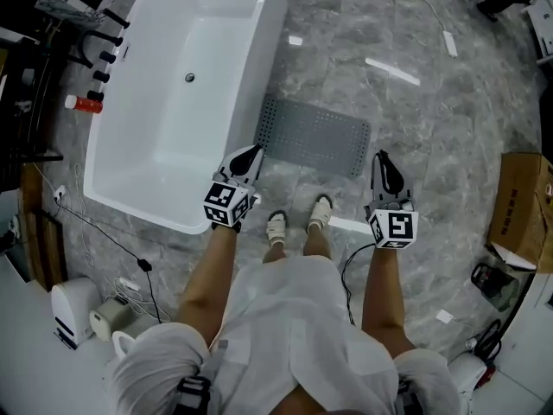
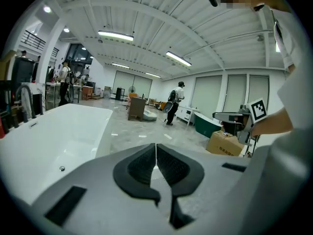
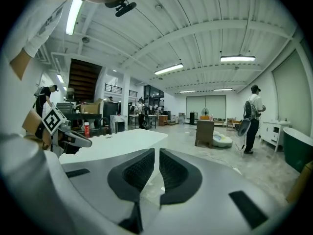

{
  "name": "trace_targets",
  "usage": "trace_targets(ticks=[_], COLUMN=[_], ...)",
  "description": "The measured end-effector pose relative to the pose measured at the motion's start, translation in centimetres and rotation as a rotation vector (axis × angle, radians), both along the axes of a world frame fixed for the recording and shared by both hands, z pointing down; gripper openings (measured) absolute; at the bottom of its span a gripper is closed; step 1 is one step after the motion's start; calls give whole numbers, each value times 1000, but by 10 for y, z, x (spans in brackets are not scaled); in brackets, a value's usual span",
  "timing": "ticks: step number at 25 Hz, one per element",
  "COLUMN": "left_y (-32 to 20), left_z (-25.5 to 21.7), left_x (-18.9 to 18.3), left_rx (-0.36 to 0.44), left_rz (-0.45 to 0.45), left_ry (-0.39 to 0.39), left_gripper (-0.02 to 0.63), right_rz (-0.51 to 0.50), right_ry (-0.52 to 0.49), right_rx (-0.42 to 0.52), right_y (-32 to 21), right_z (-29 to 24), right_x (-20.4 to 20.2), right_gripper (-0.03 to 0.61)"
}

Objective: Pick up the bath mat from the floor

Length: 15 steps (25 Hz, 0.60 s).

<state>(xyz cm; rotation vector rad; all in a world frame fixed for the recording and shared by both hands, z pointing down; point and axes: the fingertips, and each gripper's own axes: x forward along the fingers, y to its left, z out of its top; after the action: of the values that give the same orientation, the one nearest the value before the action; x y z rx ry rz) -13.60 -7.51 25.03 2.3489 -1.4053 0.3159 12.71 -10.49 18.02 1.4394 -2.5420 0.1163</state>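
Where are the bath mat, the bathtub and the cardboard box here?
bath mat (image 1: pixel 315 137), head view, middle of its grey surface.
bathtub (image 1: pixel 173 137), head view, bare white bottom.
cardboard box (image 1: pixel 523 206), head view, brown top face.

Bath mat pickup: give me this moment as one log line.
bath mat: flat on floor beside bathtub | left gripper: shut, empty | right gripper: shut, empty

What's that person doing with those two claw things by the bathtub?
A person stands beside a white bathtub with a gripper in each hand. The left gripper and the right gripper are both shut and hold nothing. The grey bath mat lies flat on the floor just ahead of their feet, not yet picked up.
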Motion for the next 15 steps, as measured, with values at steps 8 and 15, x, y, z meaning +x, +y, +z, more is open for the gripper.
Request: trace_targets(ticks=[8, 15], left_y=[-27, -45], left_z=[142, 308], left_x=[1, -3], left_rx=[-112, -318], left_rz=[-48, -130], left_ry=[-60, -43], left_gripper=[15, 26], right_rz=[-29, -66], right_ry=[-23, -45], right_rx=[-7, -23], right_y=[-48, -89], right_z=[112, 228], right_x=[-18, -52], right_gripper=[40, 69])
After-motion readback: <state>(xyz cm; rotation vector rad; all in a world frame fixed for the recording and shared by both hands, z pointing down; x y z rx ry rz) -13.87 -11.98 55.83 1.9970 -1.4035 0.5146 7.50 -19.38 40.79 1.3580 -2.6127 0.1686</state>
